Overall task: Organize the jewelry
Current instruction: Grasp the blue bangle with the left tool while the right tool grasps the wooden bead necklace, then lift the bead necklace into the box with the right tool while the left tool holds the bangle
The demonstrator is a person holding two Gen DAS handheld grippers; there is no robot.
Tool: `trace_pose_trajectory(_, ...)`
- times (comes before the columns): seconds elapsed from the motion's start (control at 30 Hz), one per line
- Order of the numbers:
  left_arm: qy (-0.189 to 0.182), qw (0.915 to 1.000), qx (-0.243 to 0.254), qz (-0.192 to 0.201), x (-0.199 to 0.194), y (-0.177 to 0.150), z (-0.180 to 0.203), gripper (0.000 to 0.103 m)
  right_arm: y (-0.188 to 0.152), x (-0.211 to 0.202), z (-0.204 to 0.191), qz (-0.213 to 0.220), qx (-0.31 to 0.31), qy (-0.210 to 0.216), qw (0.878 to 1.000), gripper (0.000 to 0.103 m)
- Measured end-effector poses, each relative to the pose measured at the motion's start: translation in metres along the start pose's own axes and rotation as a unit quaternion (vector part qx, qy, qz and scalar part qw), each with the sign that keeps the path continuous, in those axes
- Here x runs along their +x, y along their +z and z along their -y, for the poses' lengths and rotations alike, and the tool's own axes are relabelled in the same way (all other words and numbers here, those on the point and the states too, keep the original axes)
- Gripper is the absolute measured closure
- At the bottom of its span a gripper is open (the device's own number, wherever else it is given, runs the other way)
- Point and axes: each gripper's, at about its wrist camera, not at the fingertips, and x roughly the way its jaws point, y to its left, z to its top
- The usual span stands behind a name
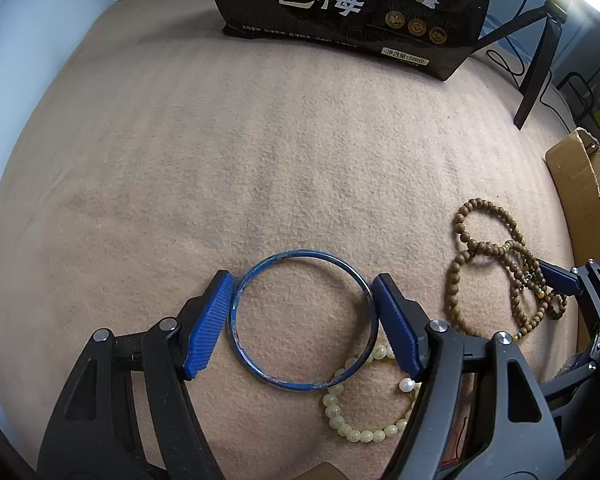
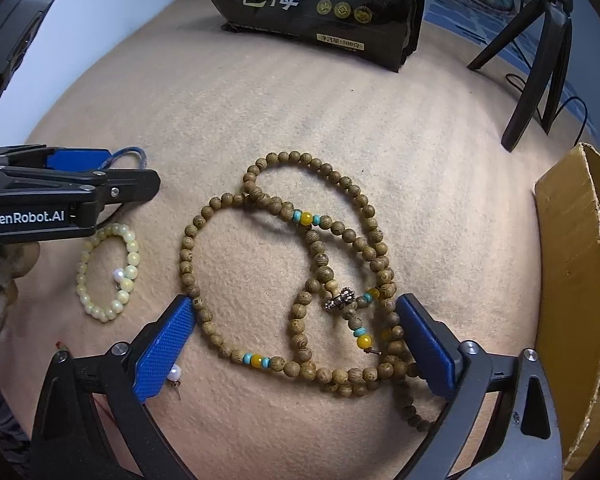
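Holding my left gripper (image 1: 303, 316) around the blue bangle (image 1: 302, 322), I saw both pads touching its sides. My right gripper (image 2: 296, 344) stood wide apart over the wooden bead necklace (image 2: 288, 276) on the tan blanket (image 2: 340, 120). A pale bead bracelet (image 2: 110, 272) lay between them.

Cardboard box (image 2: 572, 248) cut off at right edge; black bag (image 1: 352, 12) top cropped.
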Motion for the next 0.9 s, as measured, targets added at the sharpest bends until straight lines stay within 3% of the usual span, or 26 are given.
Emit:
trace_pose_trajectory(0.07,-0.001,1.0000,-0.002,0.000,-0.004,0.000,-0.004,0.030,0.001,-0.003,0.004,0.007,0.003,-0.001,1.000,0.020)
trace_pose_trajectory(0.23,-0.002,1.0000,-0.004,0.003,-0.008,0.001,-0.009,0.030,0.004,-0.011,0.024,0.024,0.031,0.008,0.999,0.076)
trace_pose_trajectory(0.3,-0.001,1.0000,-0.004,0.004,-0.010,0.001,-0.009,0.030,0.004,-0.011,0.028,0.027,0.032,0.013,0.999,0.085)
trace_pose_trajectory(0.5,-0.003,0.9998,-0.012,0.013,-0.024,0.001,-0.010,0.030,0.005,-0.018,0.030,0.040,0.028,0.018,0.999,0.088)
trace_pose_trajectory(0.9,-0.030,0.9978,-0.028,0.053,-0.077,0.000,-0.020,0.030,-0.007,-0.095,0.001,0.116,0.030,0.026,0.992,0.088)
